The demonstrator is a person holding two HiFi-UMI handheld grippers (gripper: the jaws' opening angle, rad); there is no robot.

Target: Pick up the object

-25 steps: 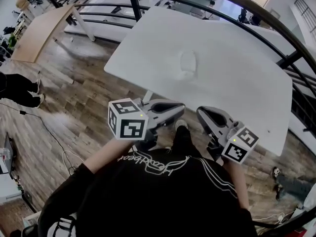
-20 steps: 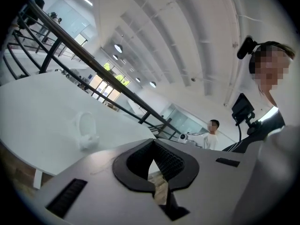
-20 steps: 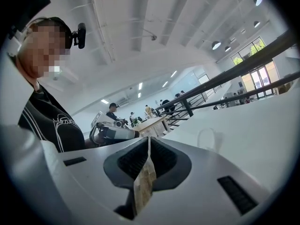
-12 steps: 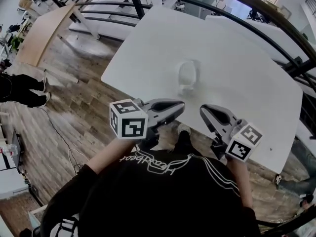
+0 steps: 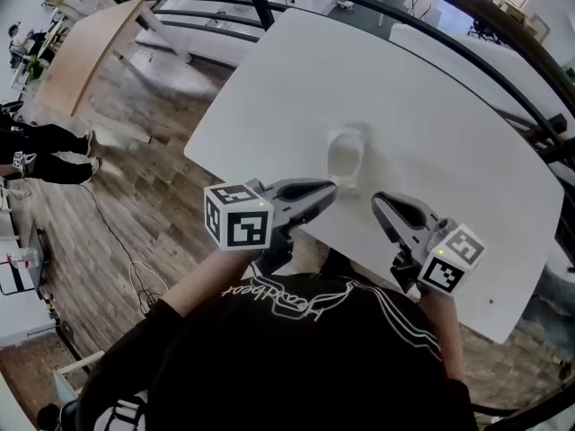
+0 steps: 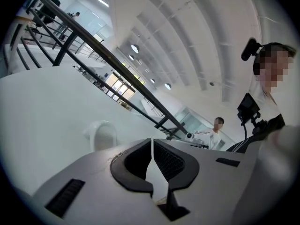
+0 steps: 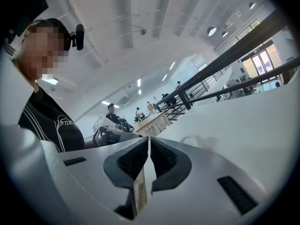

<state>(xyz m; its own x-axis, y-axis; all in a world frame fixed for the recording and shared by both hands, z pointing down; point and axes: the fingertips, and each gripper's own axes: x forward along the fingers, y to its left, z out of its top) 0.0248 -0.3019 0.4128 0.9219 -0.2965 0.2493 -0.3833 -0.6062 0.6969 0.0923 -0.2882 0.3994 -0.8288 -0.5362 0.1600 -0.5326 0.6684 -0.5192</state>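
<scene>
A small white cup-like object (image 5: 347, 153) lies on the white table (image 5: 449, 124), hard to make out against the top. My left gripper (image 5: 331, 187) is shut with nothing in it, its tips just short of the object and slightly left of it. My right gripper (image 5: 378, 199) is also shut and empty, lower right of the object. The left gripper view shows shut jaws (image 6: 151, 142) with the object (image 6: 104, 135) ahead to the left. Past the right gripper's touching jaws (image 7: 149, 139), the object (image 7: 192, 141) shows faintly to the right.
Black railings (image 5: 269, 12) curve round the far side of the table. A wooden table (image 5: 81, 57) stands at far left on the plank floor, with a person's legs (image 5: 40, 151) nearby. The table's near edge (image 5: 260, 182) runs under the left gripper.
Both grippers have moved forward over the table edge towards the white object, which now lies closer to their tips. Both jaws stayed shut.
</scene>
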